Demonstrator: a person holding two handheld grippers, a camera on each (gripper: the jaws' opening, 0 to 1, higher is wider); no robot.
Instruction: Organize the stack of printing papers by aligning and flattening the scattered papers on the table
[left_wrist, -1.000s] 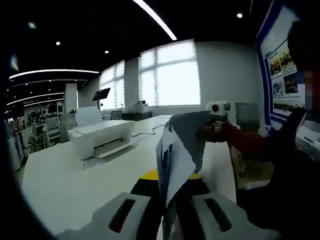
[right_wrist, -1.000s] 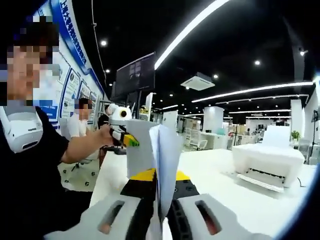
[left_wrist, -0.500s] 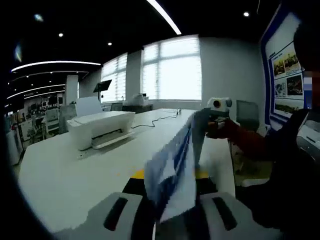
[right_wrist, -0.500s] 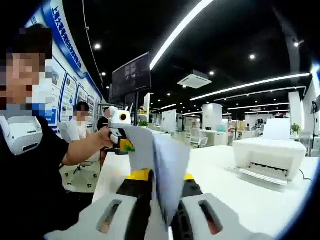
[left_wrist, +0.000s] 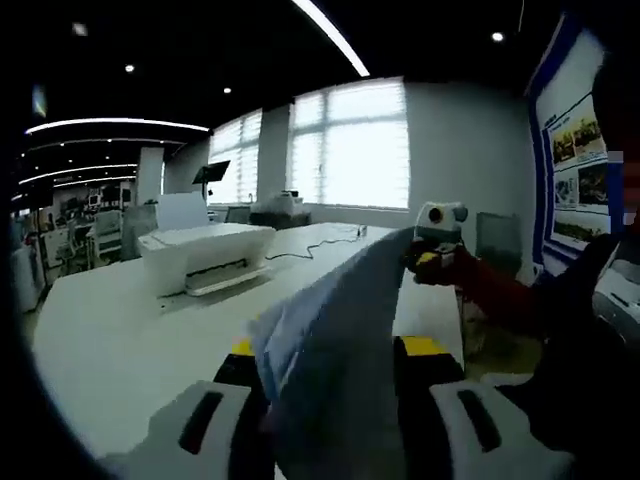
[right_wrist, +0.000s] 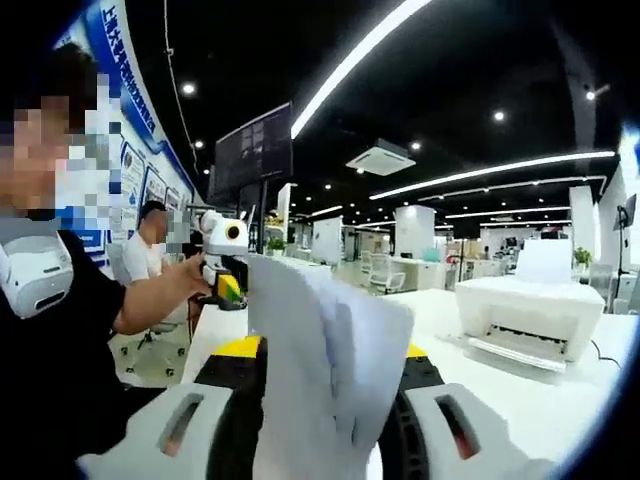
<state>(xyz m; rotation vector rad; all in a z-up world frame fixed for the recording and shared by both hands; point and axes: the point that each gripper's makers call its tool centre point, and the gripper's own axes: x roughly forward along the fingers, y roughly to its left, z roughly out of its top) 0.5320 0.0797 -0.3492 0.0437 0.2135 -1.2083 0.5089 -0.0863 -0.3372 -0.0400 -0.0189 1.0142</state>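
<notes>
Left gripper view adds windows; both claws (left, right) clamp the papers.

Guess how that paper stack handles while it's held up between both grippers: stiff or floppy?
Likely floppy: the paper stack bows and fans between the left hand-held gripper and the right hand-held gripper. Loose sheets look offset at the edges, so they may slide apart. Probably light, since it hangs from two edge grips.

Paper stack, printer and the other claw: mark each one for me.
paper stack (left_wrist: 335, 370), left gripper view, middle of the top sheet
printer (left_wrist: 205, 255), left gripper view, front of its body
right claw (left_wrist: 432, 250), left gripper view, clamped on the stack's far edge
</notes>
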